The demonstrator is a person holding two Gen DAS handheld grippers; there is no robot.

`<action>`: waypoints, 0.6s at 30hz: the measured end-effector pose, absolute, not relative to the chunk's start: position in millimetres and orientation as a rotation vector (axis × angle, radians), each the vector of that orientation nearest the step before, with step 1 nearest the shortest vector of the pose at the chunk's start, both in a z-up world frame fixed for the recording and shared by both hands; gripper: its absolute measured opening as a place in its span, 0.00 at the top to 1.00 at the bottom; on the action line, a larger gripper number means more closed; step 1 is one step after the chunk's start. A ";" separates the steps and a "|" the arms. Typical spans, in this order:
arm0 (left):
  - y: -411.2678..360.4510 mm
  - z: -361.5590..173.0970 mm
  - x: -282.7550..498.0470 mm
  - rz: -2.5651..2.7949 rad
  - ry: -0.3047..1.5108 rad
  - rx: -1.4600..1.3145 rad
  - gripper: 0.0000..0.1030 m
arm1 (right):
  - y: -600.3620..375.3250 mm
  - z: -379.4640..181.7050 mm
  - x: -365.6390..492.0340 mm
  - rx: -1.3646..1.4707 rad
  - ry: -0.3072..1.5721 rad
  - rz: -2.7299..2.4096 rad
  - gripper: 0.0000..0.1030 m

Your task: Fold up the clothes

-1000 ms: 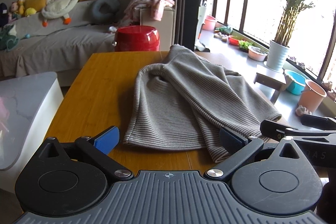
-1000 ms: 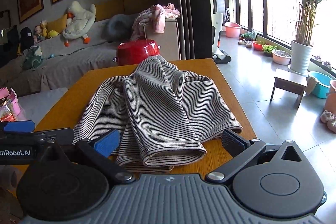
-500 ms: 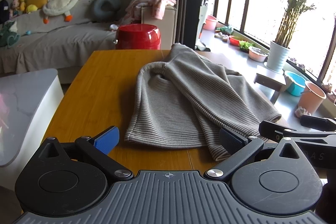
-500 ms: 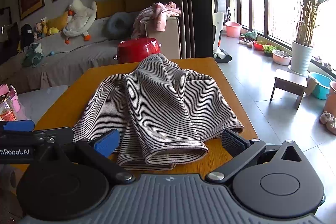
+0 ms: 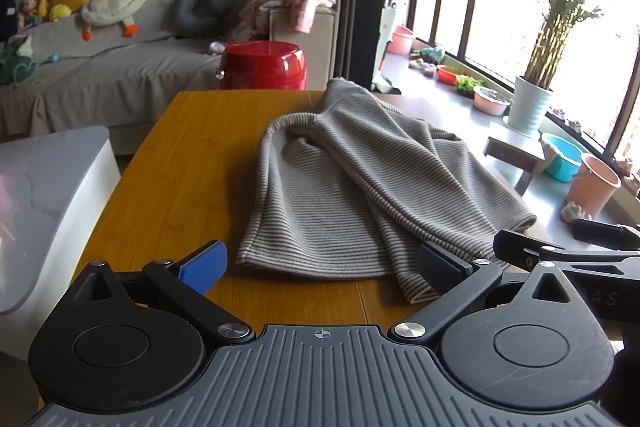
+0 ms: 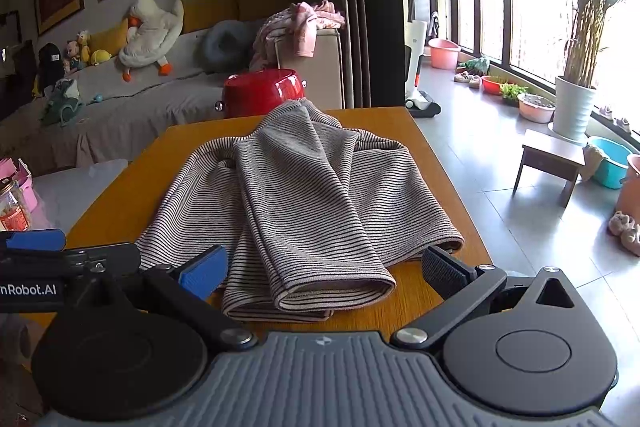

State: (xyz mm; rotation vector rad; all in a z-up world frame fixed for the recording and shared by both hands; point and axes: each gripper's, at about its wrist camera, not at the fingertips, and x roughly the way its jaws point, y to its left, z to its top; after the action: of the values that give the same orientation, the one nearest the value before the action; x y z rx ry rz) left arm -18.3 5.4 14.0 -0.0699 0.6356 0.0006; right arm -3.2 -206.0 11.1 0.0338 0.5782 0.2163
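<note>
wooden table [image 5: 192, 147] is carrying the striped garment [image 5: 352, 187], which is lying bunched in loose overlapping folds, its long axis running away from both cameras toward the far edge, where a red pot [image 5: 262, 65] is standing just past the cloth. near hem is lying straight ahead of both tools: in the right wrist view a folded panel end [image 6: 320, 291] is sitting between the spread fingers of the right gripper [image 6: 324, 271], jaws standing wide apart and holding nothing. left gripper [image 5: 320, 267] is likewise standing open and empty, the hem's near left corner [image 5: 246, 261] lying just ahead of its blue pad [image 5: 204, 267]. judgement: right gripper is nearer to cloth, left is better placed for the left corner. garment's right side is lying close to the table's right edge, so room for spreading appears tighter there; bare wood is showing to the left of the cloth and in a narrow strip at the near edge. beyond the right edge, floor and a small stool [image 6: 548, 163] are lying well apart from the work
</note>
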 end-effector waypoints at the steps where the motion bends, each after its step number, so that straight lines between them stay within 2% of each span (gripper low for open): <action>1: 5.4 13.8 -18.3 0.001 0.637 -0.070 0.00 | -206.0 11.2 -3.0 0.034 0.579 0.216 0.00; 18: 6.5 10.9 -17.0 0.002 0.649 -0.075 0.00 | -205.1 9.1 -1.6 0.037 0.592 0.218 0.00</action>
State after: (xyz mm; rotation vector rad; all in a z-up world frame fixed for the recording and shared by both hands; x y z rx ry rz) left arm -17.0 6.5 10.9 -0.0748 0.6491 0.0015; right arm -1.6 -205.1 9.1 0.0368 0.5917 0.2177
